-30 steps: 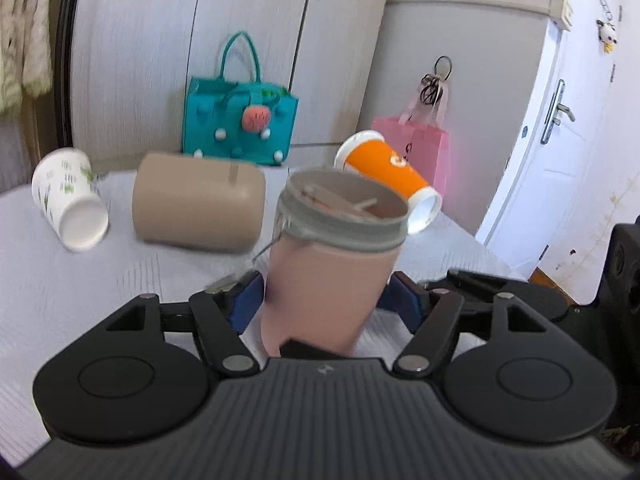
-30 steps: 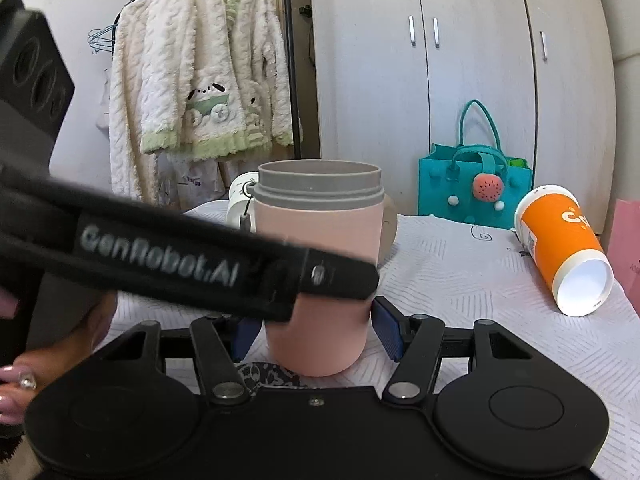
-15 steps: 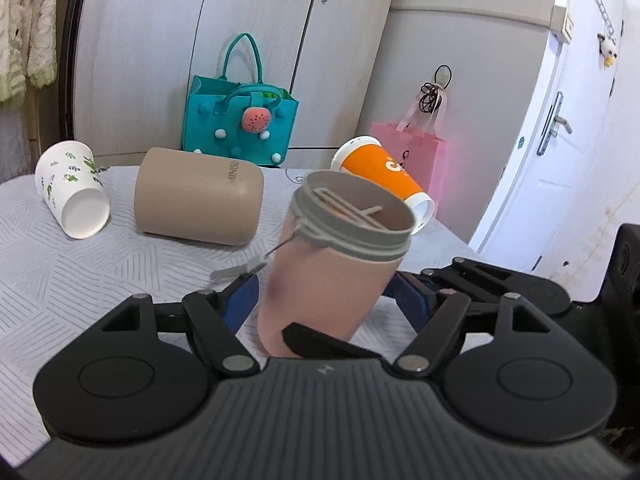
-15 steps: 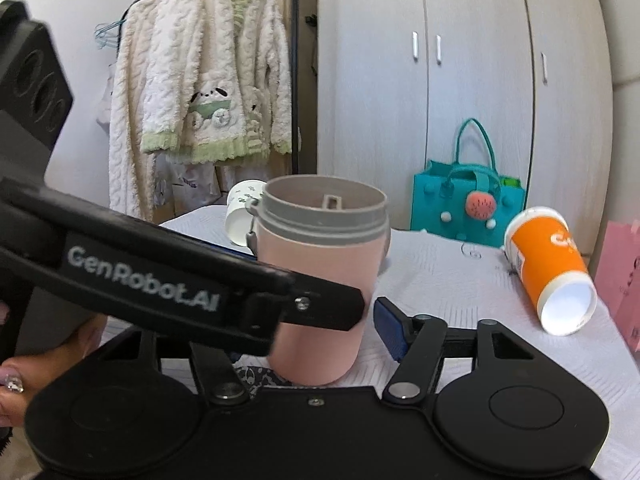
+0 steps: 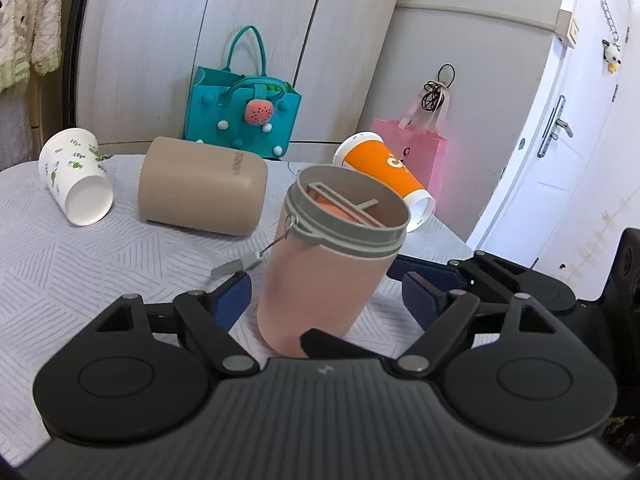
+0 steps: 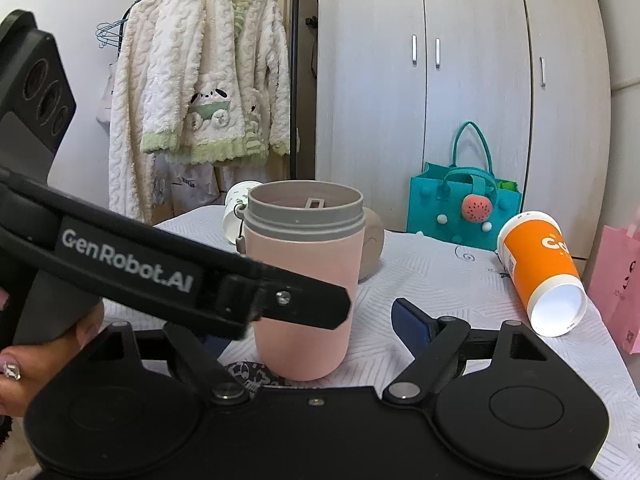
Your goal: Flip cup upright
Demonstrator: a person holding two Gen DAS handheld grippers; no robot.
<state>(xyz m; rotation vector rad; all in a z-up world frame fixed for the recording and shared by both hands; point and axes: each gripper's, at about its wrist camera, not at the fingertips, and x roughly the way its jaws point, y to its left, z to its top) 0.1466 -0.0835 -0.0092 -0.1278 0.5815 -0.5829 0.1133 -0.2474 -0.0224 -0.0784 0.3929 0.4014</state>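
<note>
Since a second ago both pairs of tongs have spread away from the pink cup [image 5: 332, 256], which now stands upright on the table [image 5: 80, 264] with its grey rim on top. Earlier the blue pads sat close against its sides; now a gap shows on each side.

From the left wrist view, the left gripper [image 5: 324, 300] is released, its fingers [image 5: 232, 298] parted and clear of the cup wall, with the cup between them. A thin cord with a small grey tab [image 5: 240, 266] hangs from the rim toward the left. The cup looks slightly tilted in this view, though the fisheye lens may account for that.

From the right wrist view, the right gripper [image 6: 308, 320] is also released: its right finger [image 6: 412, 320] stands apart from the cup [image 6: 304, 280], while its left finger is mostly hidden behind the black arm of the other tool [image 6: 168, 276], which crosses in front of the cup's lower left side. A hand [image 6: 36, 356] grips that tool at the left edge.

Behind the pink cup, a beige cup [image 5: 202, 186] lies on its side, with a white paper cup [image 5: 76, 176] lying on its side to its left. An orange paper cup [image 5: 386, 178] lies tipped over to the right. A teal bag [image 5: 242, 116] and a pink bag [image 5: 412, 152] stand beyond the table, before the wardrobe [image 5: 168, 40].
</note>
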